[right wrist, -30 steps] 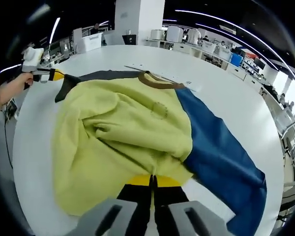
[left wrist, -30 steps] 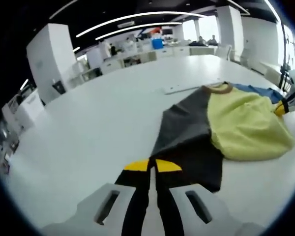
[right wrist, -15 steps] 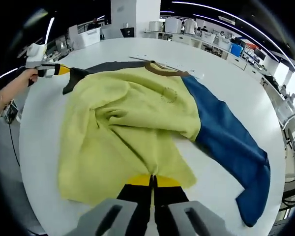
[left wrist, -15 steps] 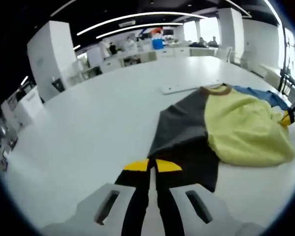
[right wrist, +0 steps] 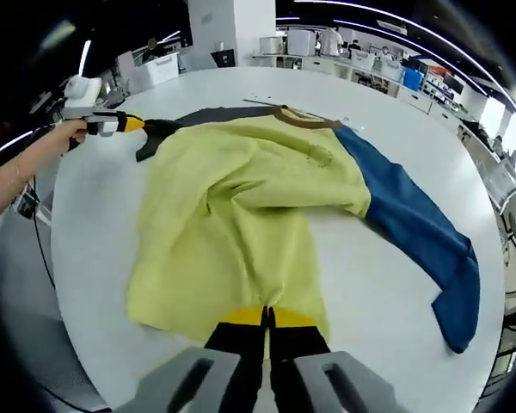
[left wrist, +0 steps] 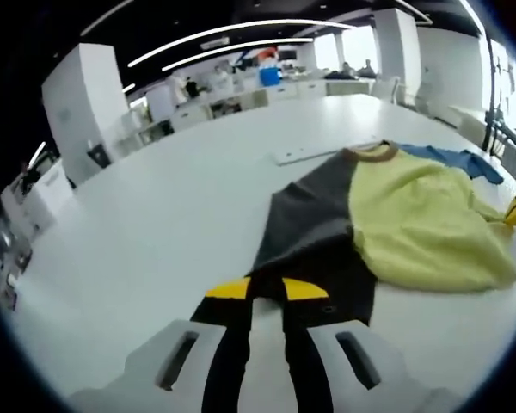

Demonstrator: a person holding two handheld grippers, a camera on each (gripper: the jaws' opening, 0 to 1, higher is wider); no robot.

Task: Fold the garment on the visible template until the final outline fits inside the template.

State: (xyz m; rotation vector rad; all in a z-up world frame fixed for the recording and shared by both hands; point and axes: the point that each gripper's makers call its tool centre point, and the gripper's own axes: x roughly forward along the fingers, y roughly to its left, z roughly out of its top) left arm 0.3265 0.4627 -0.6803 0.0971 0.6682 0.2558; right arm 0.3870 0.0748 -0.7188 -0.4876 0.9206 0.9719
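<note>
Nearest in the left gripper view, the left gripper [left wrist: 266,292] w/ yellow-tipped black jaws is seen clamped on the cuff of the dark grey sleeve [left wrist: 314,228]; the cuff edge itself is hidden betw. the tips. In the right gripper view, the right gripper [right wrist: 266,317] is clenched the same way on the hem of the colour-blocked sweatshirt w/ yellow body [right wrist: 241,206], hem edge tucked out of sight under the tips. The garment is spread on the round white table [right wrist: 387,284], its blue sleeve [right wrist: 421,232] laid out toward the right rim. A brown collar [right wrist: 305,120] is seen at the far side. Beyond it a thin white strip [left wrist: 314,153], poss. the template, is only partly seen; outline can't be made out. A person's hand [right wrist: 64,138] is seen at the far left, on the left gripper.
</note>
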